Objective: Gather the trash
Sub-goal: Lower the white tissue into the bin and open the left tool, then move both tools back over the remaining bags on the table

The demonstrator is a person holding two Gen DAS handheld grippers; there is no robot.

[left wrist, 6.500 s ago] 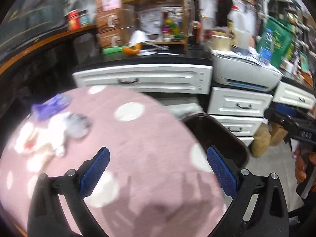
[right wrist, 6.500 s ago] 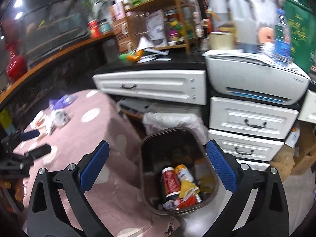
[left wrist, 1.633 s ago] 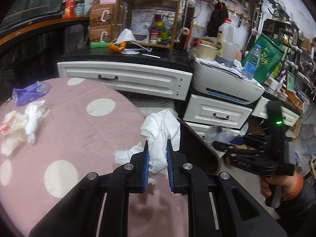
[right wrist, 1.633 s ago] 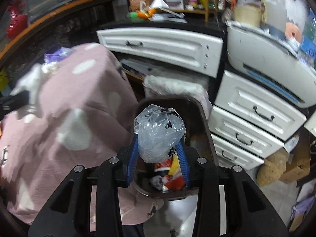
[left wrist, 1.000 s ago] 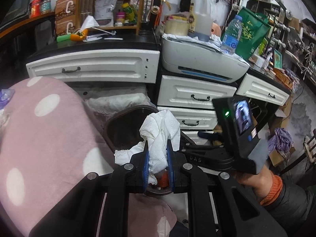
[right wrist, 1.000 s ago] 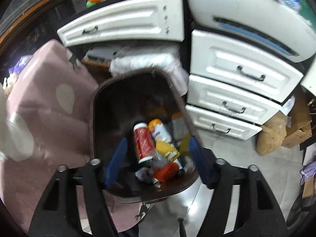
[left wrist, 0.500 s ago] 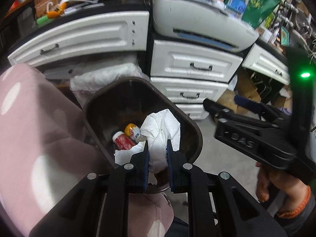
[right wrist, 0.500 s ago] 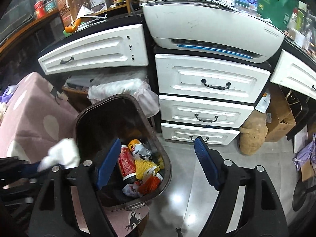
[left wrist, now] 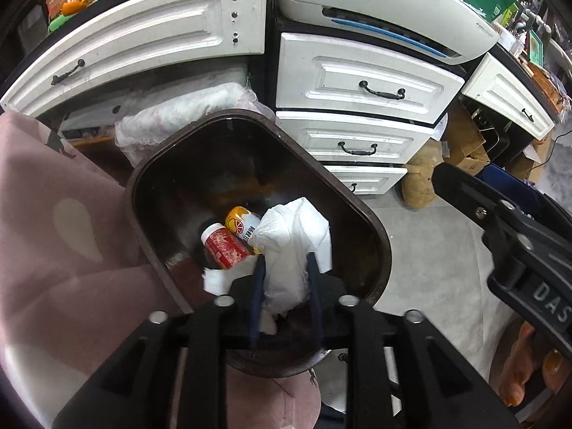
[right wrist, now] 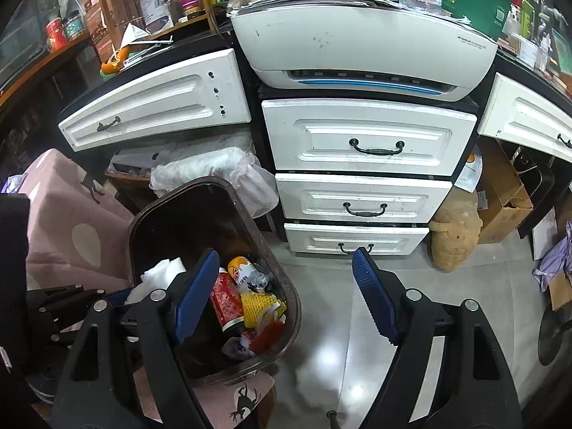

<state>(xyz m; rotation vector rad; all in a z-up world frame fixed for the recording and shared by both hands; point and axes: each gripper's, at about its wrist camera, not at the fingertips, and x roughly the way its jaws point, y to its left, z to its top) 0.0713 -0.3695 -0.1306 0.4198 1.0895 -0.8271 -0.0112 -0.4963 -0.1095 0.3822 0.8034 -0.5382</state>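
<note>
Drop step of trash collection, over the brown trash bin [left wrist: 375, 236].

Left gripper [left wrist: 284, 286] pointing down into the bin mouth, jaws opening, crumpled white tissue [left wrist: 293, 246] between them and not yet fallen; blue pads look barely clear of the wad, contact hard to call. Tissue hanging inside the bin rim, above the red can [left wrist: 223, 248] and the orange-label can [left wrist: 241, 223] at the bin bottom.

Right gripper [right wrist: 286, 296] just beside the bin on its drawer-unit side, jaws wide apart, nothing between them, only bare floor [right wrist: 321, 350] beyond. Yellow mesh wrapper [right wrist: 259, 305] and other scraps in the bin below its left pad.

Pink polka-dot cover [left wrist: 53, 232] touching the bin on the side away from the white drawers [left wrist: 361, 89].

Next move, as judged: finish spreading the left jaws until the tissue falls free, shake off if it clings to a pad, then lift clear of the bin rim and back over the pink cover for any remaining trash. Right gripper free for the next pickup.
</note>
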